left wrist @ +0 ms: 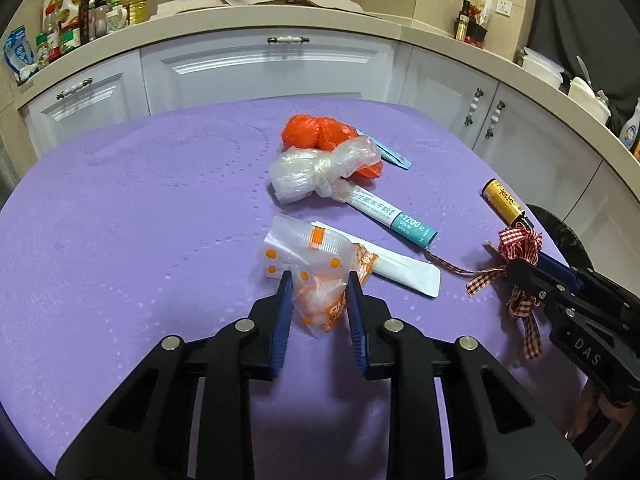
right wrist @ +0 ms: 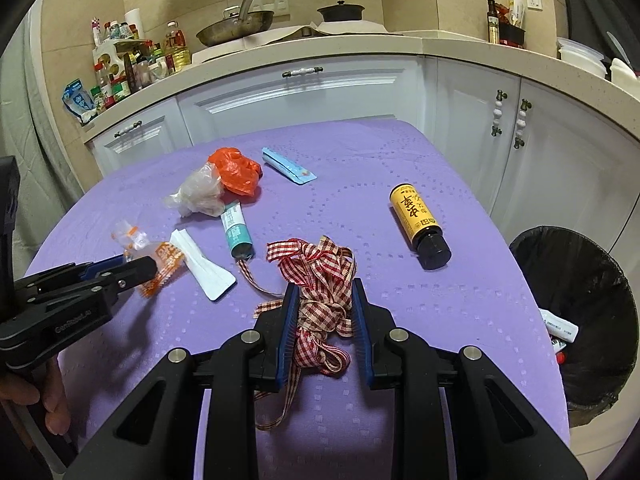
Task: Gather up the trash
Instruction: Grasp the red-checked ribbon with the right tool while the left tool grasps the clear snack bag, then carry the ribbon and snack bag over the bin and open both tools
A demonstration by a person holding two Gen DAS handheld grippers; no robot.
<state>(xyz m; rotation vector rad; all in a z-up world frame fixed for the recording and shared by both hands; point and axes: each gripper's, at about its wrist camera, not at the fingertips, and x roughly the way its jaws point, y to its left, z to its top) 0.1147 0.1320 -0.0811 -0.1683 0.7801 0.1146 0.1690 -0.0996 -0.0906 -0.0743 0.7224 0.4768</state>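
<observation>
Trash lies on a purple tablecloth. My left gripper is shut on a clear wrapper with orange print, also seen in the right wrist view. My right gripper is shut on a bundle of red checked ribbon, which shows at the right of the left wrist view. Loose on the cloth lie a white sachet, a teal-ended tube, a clear knotted bag, an orange bag, a blue sachet and a yellow-labelled bottle.
A black-lined bin stands off the table's right edge with some trash inside. White cabinets and a counter with bottles, a pan and a pot run behind the table.
</observation>
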